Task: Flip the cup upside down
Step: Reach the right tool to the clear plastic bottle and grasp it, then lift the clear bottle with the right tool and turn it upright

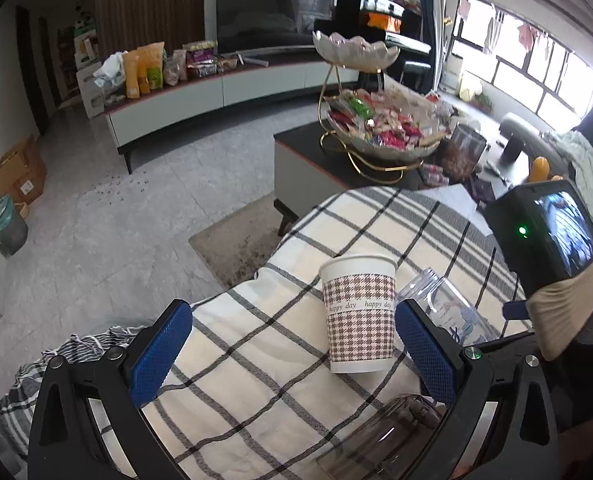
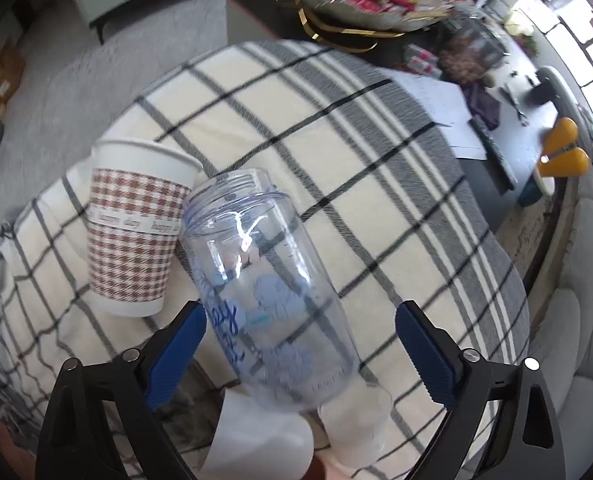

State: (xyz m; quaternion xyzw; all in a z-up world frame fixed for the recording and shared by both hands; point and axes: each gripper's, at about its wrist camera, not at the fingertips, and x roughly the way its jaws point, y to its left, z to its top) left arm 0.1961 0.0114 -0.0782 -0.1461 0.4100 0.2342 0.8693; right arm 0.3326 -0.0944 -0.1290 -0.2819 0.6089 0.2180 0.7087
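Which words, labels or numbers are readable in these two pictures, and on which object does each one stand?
"happy day happy day": on the white band around the houndstooth paper cup.
Blue handwriting on the clear plastic cup: blurred, not readable; it may contain "day".
Snack bags on the TV cabinet: print too small to read.
Candy wrappers in the tiered bowl: too small to read.
No numbers or signs can be read.

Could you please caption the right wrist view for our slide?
Open right gripper around a tilted clear plastic cup with blue print, beside an upright checked paper cup on plaid cloth.
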